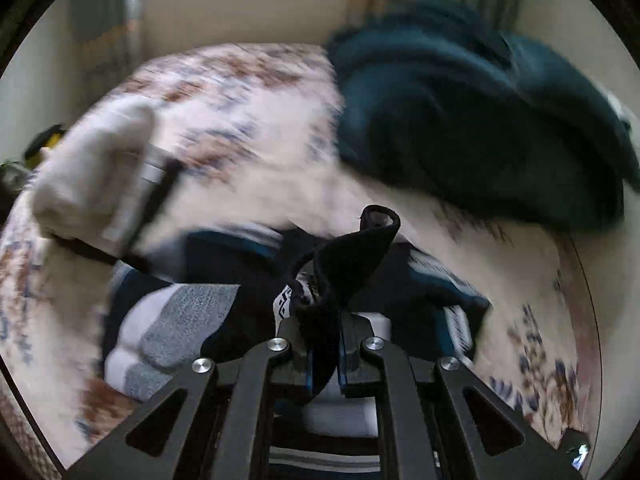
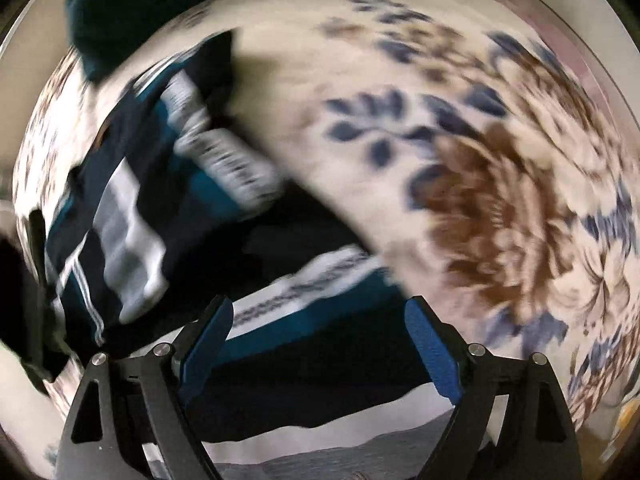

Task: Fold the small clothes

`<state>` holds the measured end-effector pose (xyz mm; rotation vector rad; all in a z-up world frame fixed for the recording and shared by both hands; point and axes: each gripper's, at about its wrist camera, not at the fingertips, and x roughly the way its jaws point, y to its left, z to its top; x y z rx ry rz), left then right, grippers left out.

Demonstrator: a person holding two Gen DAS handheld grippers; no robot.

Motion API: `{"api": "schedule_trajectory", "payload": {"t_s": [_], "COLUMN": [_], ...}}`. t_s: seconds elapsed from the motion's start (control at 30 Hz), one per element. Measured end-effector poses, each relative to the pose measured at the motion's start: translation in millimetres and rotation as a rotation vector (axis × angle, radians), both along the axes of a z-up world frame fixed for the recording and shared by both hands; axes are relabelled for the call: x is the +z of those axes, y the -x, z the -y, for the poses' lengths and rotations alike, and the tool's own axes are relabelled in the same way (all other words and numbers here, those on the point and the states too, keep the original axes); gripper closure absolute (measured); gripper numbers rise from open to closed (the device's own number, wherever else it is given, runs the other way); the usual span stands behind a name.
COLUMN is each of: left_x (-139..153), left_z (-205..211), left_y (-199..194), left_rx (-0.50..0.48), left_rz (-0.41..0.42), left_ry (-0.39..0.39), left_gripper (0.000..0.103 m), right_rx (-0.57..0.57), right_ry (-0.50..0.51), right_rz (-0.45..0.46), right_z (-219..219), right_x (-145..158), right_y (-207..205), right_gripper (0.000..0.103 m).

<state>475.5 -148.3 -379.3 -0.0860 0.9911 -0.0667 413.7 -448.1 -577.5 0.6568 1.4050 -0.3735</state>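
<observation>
A small garment [image 1: 180, 304] striped in navy, teal, white and grey lies crumpled on a floral bedspread [image 1: 240, 120]. My left gripper [image 1: 320, 320] is shut on a fold of dark cloth [image 1: 352, 256] that sticks up between its fingers just above the garment. I cannot tell whether this fold belongs to the striped garment. In the right wrist view the same garment [image 2: 132, 240] spreads from the left to under my right gripper [image 2: 320, 304]. That gripper points steeply down, its blue pads [image 2: 432, 352] wide apart and open with nothing pinched between them. Both views are blurred.
A heap of dark teal cloth [image 1: 460, 120] lies on the bed beyond the garment, also seen as dark teal cloth [image 2: 140, 0]. A white sleeve [image 1: 88, 176] with a black strap crosses the left. Bare bedspread [image 2: 480, 160] spreads to the right. Behind the bed are a wall [image 1: 248, 12] and curtains.
</observation>
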Motion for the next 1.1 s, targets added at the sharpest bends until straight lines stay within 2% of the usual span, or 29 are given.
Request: {"api": "schedule_trajectory", "payload": {"t_s": [0.07, 0.17, 0.2, 0.27, 0.33, 0.37, 0.4, 0.5, 0.6, 0.67, 0.77, 0.8, 0.83, 0.87, 0.9, 1.03, 1.1], "left_x": [-24, -48, -52, -51, -45, -41, -37, -34, -47, -58, -71, -74, -75, -76, -76, -71, -68], "left_z": [27, 38, 35, 21, 2, -13, -30, -84, -131, -157, -187, -194, -200, -205, -209, -220, -225], "left_y": [-5, -10, -7, 3, 15, 21, 27, 41, 49, 51, 54, 54, 54, 53, 53, 47, 39], "left_rx": [-0.033, -0.052, -0.047, -0.043, -0.013, 0.008, 0.042, 0.161, 0.267, 0.32, 0.386, 0.401, 0.413, 0.424, 0.435, 0.468, 0.481], "left_rz": [-0.053, -0.163, -0.195, -0.206, -0.196, -0.185, -0.165, -0.141, -0.18, -0.228, -0.262, -0.271, -0.278, -0.282, -0.28, -0.249, -0.238], "left_ry": [-0.013, 0.009, 0.033, 0.082, 0.057, 0.041, 0.016, -0.081, -0.172, -0.193, -0.184, -0.179, -0.175, -0.168, -0.158, -0.14, -0.125], "left_gripper": [0.094, 0.092, 0.083, 0.07, 0.046, 0.022, 0.013, 0.013, 0.013, 0.013, 0.013, 0.013, 0.013, 0.013, 0.013, 0.013, 0.013], "right_rx": [-0.026, -0.032, -0.025, -0.01, -0.003, 0.0, 0.007, 0.066, 0.162, 0.211, 0.259, 0.252, 0.249, 0.252, 0.251, 0.249, 0.247], "right_ry": [-0.012, -0.037, -0.048, -0.074, -0.122, -0.163, -0.195, -0.282, -0.295, -0.287, -0.252, -0.252, -0.23, -0.205, -0.181, -0.07, -0.018], "right_rz": [0.003, 0.028, 0.041, 0.069, 0.111, 0.138, 0.157, 0.207, 0.231, 0.205, 0.068, 0.047, 0.026, 0.025, 0.065, 0.219, 0.258], "right_z": [17, 37, 43, 48, 50, 49, 45, 22, -13, -34, -60, -65, -69, -73, -77, -85, -82], "right_x": [-1, 4, 7, 16, 27, 34, 40, 50, 46, 30, -15, -24, -30, -33, -29, 8, 27], "right_y": [4, 2, -1, -7, -14, -20, -29, -58, -97, -121, -153, -157, -160, -162, -162, -154, -147], "right_gripper": [0.013, 0.013, 0.013, 0.013, 0.013, 0.013, 0.013, 0.013, 0.013, 0.013, 0.016, 0.021, 0.041, 0.076, 0.098, 0.098, 0.098]}}
